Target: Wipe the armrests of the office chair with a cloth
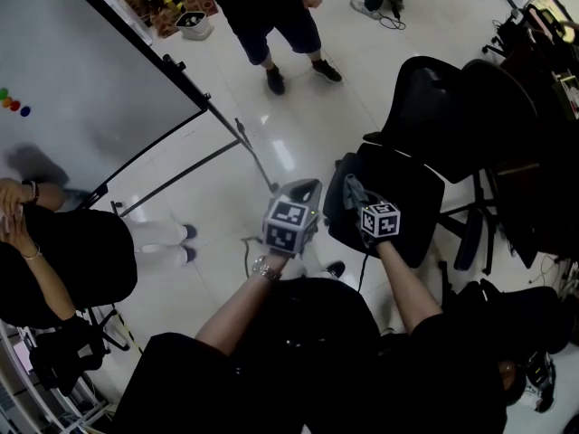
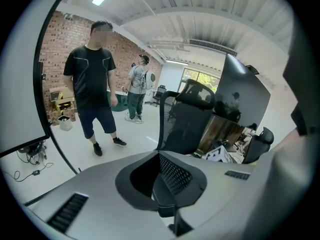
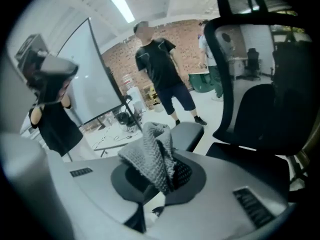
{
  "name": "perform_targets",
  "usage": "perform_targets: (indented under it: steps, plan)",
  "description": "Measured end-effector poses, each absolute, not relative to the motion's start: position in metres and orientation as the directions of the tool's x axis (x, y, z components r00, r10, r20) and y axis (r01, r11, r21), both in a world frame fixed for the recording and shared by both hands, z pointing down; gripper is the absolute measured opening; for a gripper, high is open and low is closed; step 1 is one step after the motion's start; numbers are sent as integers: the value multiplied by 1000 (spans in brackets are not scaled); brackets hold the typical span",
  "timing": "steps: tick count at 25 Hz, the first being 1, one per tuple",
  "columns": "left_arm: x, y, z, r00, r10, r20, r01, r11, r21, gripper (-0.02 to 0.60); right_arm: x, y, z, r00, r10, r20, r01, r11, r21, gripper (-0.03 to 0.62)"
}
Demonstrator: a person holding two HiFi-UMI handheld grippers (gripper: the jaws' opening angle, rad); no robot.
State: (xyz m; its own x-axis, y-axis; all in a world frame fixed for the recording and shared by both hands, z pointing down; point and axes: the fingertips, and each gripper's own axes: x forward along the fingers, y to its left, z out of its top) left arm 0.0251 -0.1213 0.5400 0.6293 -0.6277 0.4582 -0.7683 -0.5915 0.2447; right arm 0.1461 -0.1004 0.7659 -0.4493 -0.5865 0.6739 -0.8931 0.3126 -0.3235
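In the head view the black office chair [image 1: 404, 175] stands just right of centre, its mesh backrest [image 1: 436, 107] beyond the seat. My right gripper [image 1: 360, 197] is over the seat's left edge, shut on a grey knitted cloth [image 1: 354, 190]. In the right gripper view, the cloth [image 3: 150, 154] bunches up out of the right gripper [image 3: 162, 179], and a grey armrest pad [image 3: 192, 133] lies just past it, apart from it. To the left of the chair, my left gripper [image 1: 306, 188] is over the floor. In its own view the left gripper [image 2: 167, 184] is shut, with nothing in it.
A whiteboard [image 1: 81, 80] on a black stand [image 1: 240, 143] fills the upper left. One person [image 1: 271, 16] stands beyond the chair; another in black [image 1: 54, 251] sits at the left. More dark chairs [image 1: 520, 152] crowd the right side.
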Motion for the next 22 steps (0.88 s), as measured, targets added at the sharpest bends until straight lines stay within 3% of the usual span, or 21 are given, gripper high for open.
perform_targets:
  steps: [4,8,22]
  plan:
    - [20,-114,541,615,-632,471,-778,-582,235,-8,192,-184,759,-336,-650,681,-941,210,-264,35]
    - [17,-100,542,602,-630,491,-786,-577,223,-7,211,-210,795,-282,-568,773,-959,174,-223,35]
    - [21,-106,543,614,-628,479,-778,-585,229,-8,170,-96,821,-370,-585,722,-915,95,-392,35]
